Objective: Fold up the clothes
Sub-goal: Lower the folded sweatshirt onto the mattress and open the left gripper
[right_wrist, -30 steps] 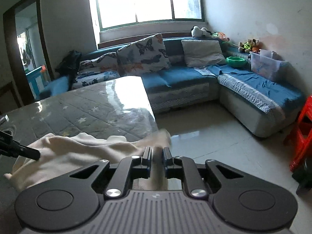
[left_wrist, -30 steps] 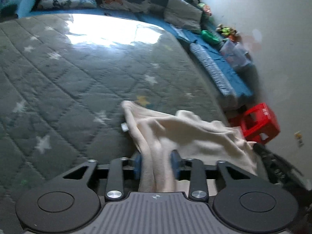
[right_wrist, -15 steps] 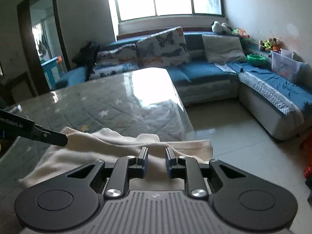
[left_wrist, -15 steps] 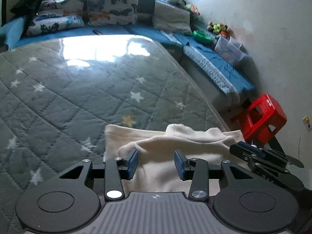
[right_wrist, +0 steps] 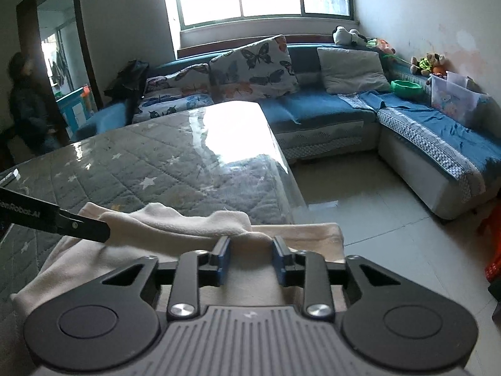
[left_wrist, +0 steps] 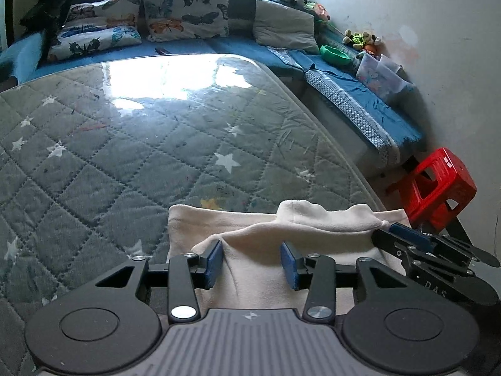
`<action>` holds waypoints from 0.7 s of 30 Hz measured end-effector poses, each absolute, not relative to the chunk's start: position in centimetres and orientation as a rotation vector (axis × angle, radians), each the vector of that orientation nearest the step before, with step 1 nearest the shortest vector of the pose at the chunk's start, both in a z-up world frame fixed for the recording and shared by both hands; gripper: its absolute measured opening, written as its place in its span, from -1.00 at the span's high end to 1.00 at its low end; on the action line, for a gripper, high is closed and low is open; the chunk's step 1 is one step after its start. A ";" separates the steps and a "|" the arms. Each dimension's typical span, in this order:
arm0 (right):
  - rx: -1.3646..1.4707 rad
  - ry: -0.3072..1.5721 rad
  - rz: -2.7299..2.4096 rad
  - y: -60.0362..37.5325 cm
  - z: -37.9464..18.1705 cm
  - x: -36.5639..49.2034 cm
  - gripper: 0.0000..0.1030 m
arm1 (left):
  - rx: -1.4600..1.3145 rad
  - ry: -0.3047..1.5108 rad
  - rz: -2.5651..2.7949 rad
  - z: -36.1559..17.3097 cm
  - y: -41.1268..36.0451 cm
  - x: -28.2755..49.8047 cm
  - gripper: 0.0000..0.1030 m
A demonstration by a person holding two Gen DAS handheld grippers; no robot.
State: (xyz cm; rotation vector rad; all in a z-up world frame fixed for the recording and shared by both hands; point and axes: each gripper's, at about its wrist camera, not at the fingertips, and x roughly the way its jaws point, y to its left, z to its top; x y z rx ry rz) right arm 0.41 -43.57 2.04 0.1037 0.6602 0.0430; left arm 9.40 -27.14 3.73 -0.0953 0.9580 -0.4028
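garment (left_wrist: 266, 228) on table's (left_wrist: 125, 156) near edge; sofa (right_wrist: 313, 106) behind; stool (left_wrist: 438, 188) right

Cream fleece garment (left_wrist: 281, 238), folded, rumpled top edge, at table's near corner

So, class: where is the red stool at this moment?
In the left wrist view, the red stool stands on the floor at the right, beyond the table edge, near the sofa's end and beyond the cream garment.

right gripper (right_wrist: 250, 258): parted | over cream garment (right_wrist: 175, 219) | quilted table (right_wrist: 175, 163)
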 end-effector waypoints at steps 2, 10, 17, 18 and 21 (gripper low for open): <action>0.095 0.649 0.049 -43.3 2.5 -0.1 0.11 | -0.088 0.952 -0.400 3.9 -26.9 9.0 0.03; 0.047 0.614 0.072 -42.0 4.0 -3.4 -0.16 | -0.019 0.906 -0.432 5.1 -26.2 5.6 -0.15; 0.058 0.598 0.068 -41.9 4.6 -7.7 -0.21 | 0.036 0.863 -0.468 5.4 -25.4 1.8 -0.17; 0.059 0.595 0.065 -41.9 4.6 -8.0 -0.21 | 0.048 0.860 -0.468 5.2 -25.3 1.4 -0.17; 0.061 0.585 0.055 -41.9 4.5 -8.3 -0.21 | 0.073 0.875 -0.454 4.3 -25.1 0.7 -0.17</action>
